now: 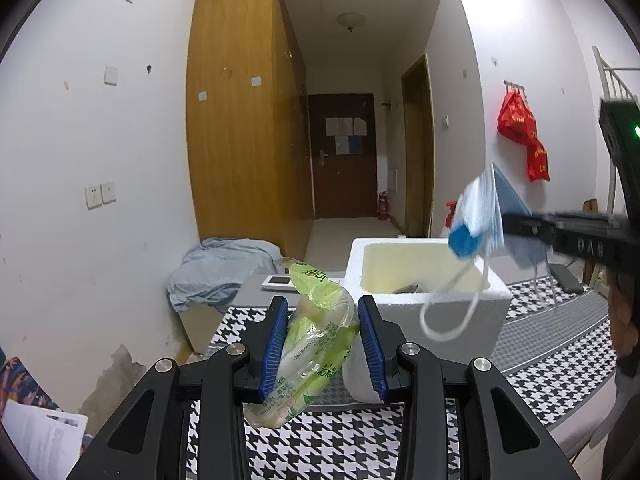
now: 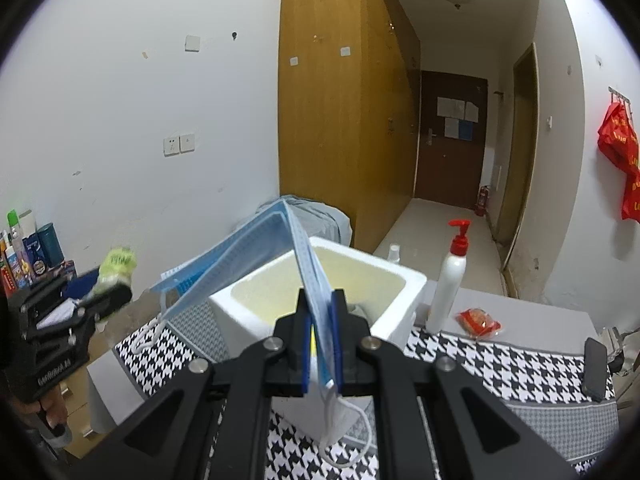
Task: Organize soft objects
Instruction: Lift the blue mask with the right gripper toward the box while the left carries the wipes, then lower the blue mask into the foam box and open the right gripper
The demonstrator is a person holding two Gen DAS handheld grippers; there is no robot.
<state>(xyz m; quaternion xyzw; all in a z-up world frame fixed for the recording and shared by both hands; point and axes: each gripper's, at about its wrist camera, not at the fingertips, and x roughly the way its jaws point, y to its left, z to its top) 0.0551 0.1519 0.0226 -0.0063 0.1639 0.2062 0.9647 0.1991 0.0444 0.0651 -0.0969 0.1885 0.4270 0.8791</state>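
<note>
Far left in the right wrist view: bottles and tubes (image 2: 24, 252) lined against the wall. Just right of them, left gripper (image 2: 114, 294) clenched on a green plastic packet (image 2: 116, 266), lifted clear of the tablecloth. Same grip close up in the left wrist view: left gripper (image 1: 323, 340) with 2 blue pads (image 1: 276, 344) pressing the crinkled green plastic packet (image 1: 316, 332) from both sides, above the houndstooth tablecloth (image 1: 540, 344). Behind it, a rumpled blue cloth (image 1: 216, 268) near the wooden wardrobe (image 1: 236, 120). Centre: white foam box (image 2: 384, 300), open on top, standing on the houndstooth tablecloth (image 2: 500, 360). Right gripper (image 2: 322, 332) pinched tight on a bundle of blue face masks (image 2: 280, 260), held above the box's near side, ear loops dangling. Right of the box: white pump bottle (image 2: 450, 280), small red packet (image 2: 478, 322), dark phone (image 2: 594, 368) at the cloth's edge. Far right: red bags (image 2: 620, 152) hung on the wall.
</note>
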